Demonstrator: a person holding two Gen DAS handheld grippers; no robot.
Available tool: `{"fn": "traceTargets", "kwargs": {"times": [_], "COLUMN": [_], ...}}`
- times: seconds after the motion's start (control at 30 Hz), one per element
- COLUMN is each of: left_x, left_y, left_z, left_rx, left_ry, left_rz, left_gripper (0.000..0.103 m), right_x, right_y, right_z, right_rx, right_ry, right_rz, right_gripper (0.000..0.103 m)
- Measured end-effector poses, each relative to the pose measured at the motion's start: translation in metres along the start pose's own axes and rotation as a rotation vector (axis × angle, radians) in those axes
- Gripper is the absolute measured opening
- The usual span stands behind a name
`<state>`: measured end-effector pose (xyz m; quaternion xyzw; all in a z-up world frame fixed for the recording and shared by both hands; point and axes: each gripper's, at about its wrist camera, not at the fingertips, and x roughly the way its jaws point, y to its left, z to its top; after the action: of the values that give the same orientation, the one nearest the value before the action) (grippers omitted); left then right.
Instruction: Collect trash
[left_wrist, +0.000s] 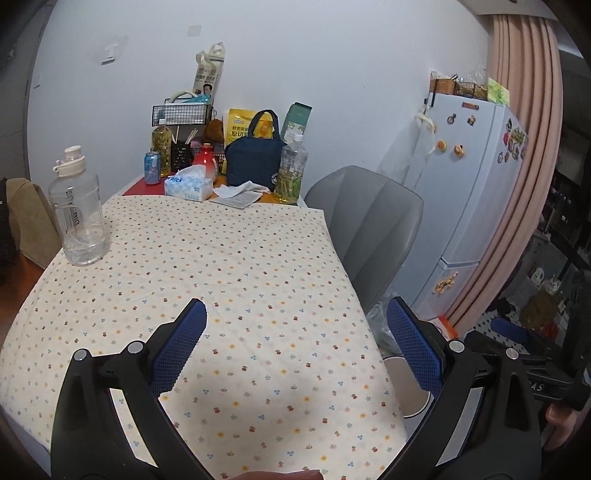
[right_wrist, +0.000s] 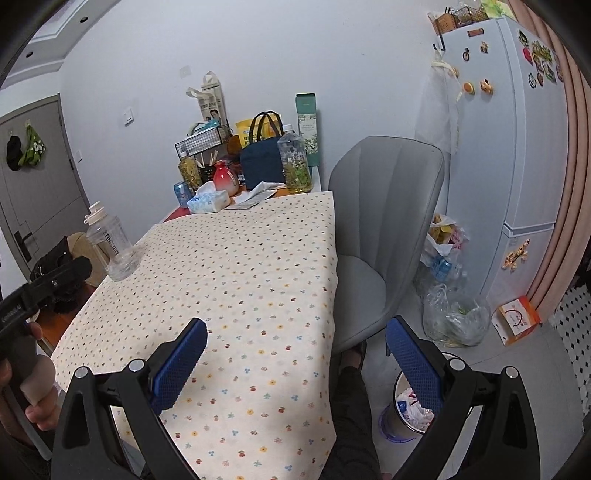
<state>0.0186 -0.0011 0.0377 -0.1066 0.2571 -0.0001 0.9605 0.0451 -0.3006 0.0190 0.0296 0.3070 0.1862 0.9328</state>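
Both grippers, left gripper (left_wrist: 297, 345) and right gripper (right_wrist: 295, 363), are spread wide w/ nothing between fingers. One trash bin (right_wrist: 400, 424) stands upright on floor right of table, opening up, wrappers inside. Crumpled tissue (left_wrist: 242, 189) lies at far table end, near one tissue box (left_wrist: 188, 184) and two tea bottles (left_wrist: 291, 170). Writing too small to read.

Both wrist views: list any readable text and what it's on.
"BIG", running vertically, partly legible: clear water bottle.
"BAS", end of a cut-off word: right gripper's black body.
Tissue pack, yellow pouch, green carton, blue can: print too blurred to read.
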Motion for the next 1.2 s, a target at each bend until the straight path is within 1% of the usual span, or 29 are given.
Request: {"fn": "traceTargets", "kwargs": {"times": [0.13, 0.3, 0.5, 1.2], "left_x": [-0.004, -0.007, -0.008, -0.016], "left_y": [0.003, 0.008, 0.009, -0.002], "left_z": [-0.001, -0.004, -0.005, -0.006], "left_rx": [-0.001, -0.009, -0.009, 0.007], "left_ry": [0.001, -0.002, -0.006, -0.018], "left_rz": [0.006, 0.007, 0.006, -0.007], "left_gripper": [0.097, 0.097, 0.097, 0.097], "right_x": [-0.001, -0.003, -0.003, -0.008], "right_y": [0.004, -0.002, 0.0, -0.01], "right_z": [0.0, 0.001, 0.002, 0.0], "right_rx": [-0.007, 0.025, 0.016, 0.041], "right_ry": [-0.007, -0.01, -0.016, -0.032], "right_rz": [0.002, 0.001, 0.001, -0.011], "right_gripper": [0.095, 0.095, 0.095, 0.095]}}
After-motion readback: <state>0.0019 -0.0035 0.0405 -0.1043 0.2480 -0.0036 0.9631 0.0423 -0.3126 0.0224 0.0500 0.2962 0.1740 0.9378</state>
